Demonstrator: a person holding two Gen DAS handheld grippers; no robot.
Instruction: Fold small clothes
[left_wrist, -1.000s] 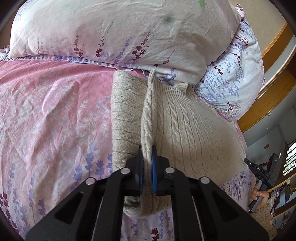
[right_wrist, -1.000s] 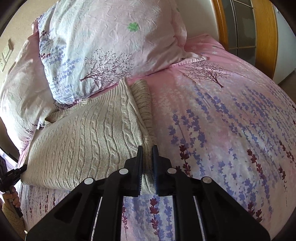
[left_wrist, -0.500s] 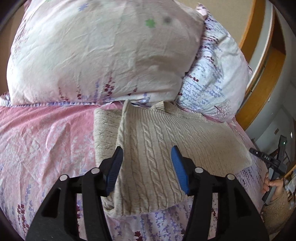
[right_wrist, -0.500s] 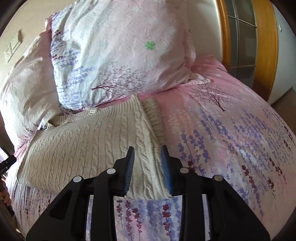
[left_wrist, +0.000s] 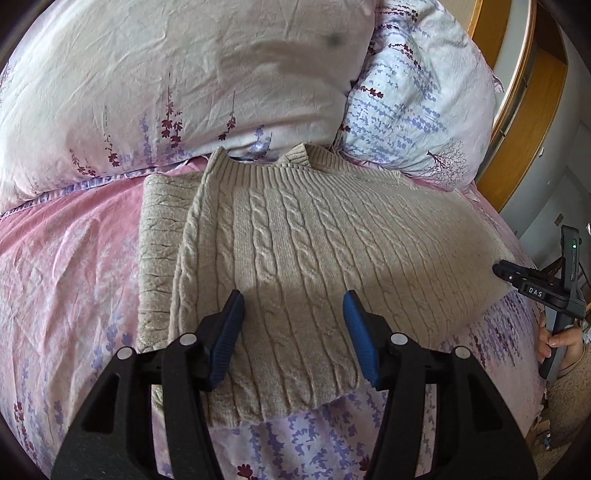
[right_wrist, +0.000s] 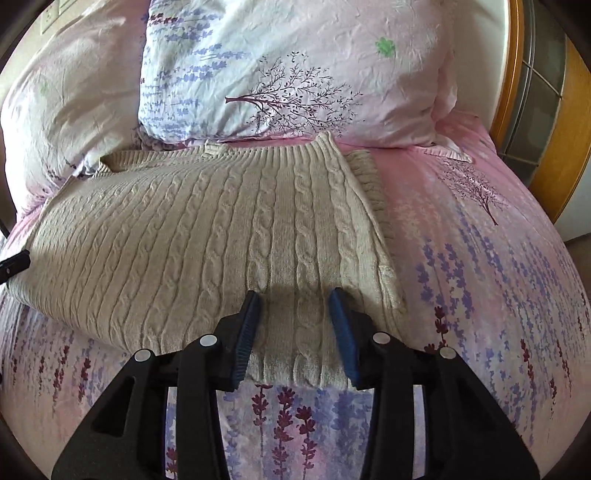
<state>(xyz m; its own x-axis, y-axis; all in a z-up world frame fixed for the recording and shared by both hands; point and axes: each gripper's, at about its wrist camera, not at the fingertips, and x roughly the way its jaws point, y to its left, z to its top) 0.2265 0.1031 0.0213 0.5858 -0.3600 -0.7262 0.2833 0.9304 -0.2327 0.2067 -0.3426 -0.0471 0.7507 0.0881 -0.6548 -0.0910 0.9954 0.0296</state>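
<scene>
My left gripper (left_wrist: 293, 328) gapes and my right gripper (right_wrist: 293, 325) is widening, both empty, over one folded cable-knit sweater (left_wrist: 314, 258); two pillows (left_wrist: 184, 74) crowd beyond my fingertips, bare duvet (right_wrist: 480, 277) outside.

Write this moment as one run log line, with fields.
stage: fold laid | sweater: flat on bed | left tongs: open, empty | right tongs: opening, empty

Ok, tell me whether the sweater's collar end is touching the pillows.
Touching. In the left wrist view the sweater has its ribbed collar pressed against the lower edge of the pillows, no bedspread showing between them there.
</scene>
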